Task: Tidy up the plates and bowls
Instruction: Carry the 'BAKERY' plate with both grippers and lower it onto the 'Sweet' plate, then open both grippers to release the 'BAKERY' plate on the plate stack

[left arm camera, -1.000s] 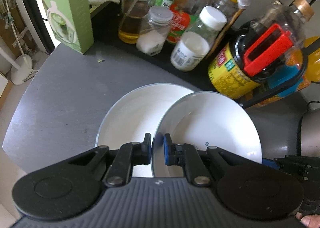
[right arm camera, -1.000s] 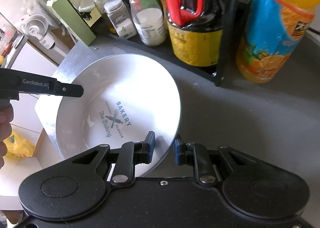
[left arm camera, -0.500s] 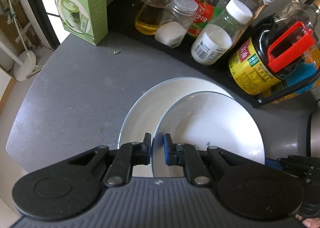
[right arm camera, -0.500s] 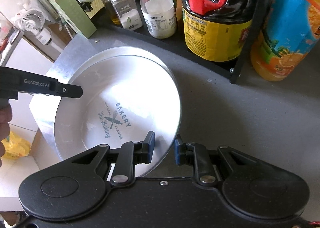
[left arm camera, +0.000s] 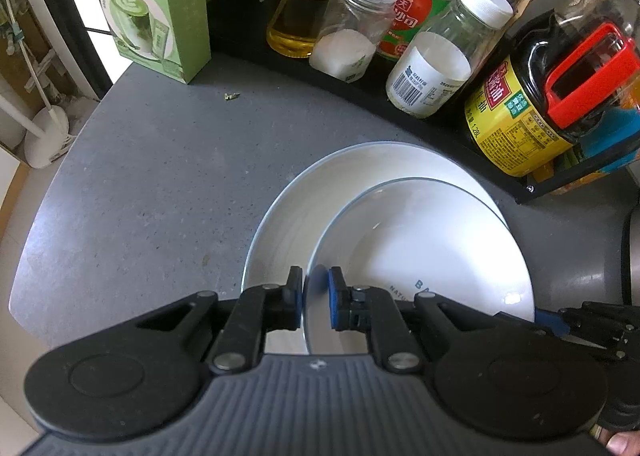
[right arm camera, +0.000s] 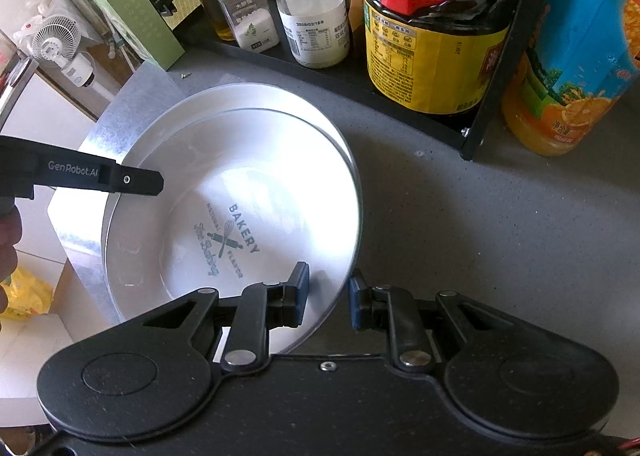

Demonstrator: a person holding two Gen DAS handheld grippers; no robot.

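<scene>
Left gripper (left arm camera: 316,298), nearest: jaws clamped on the near-left rim of the upper plate (left arm camera: 420,256), rim edge-on between the blue pads. Right gripper (right arm camera: 329,293): jaws pinched across the same plate's rim on the opposite side, one pad inside, one outside.

Upper plate, printed BAKERY, sits over a larger plate (left arm camera: 304,208) on the grey countertop (left arm camera: 140,184), offset toward the right gripper's side; the larger rim shows as a crescent beyond and on the left gripper's side. Whether it rests fully nested or hangs slightly above, cannot tell.

Beyond, along the countertop's back edge: rack of bottles (left arm camera: 432,68).

Judgement: the release turns on that offset.
</scene>
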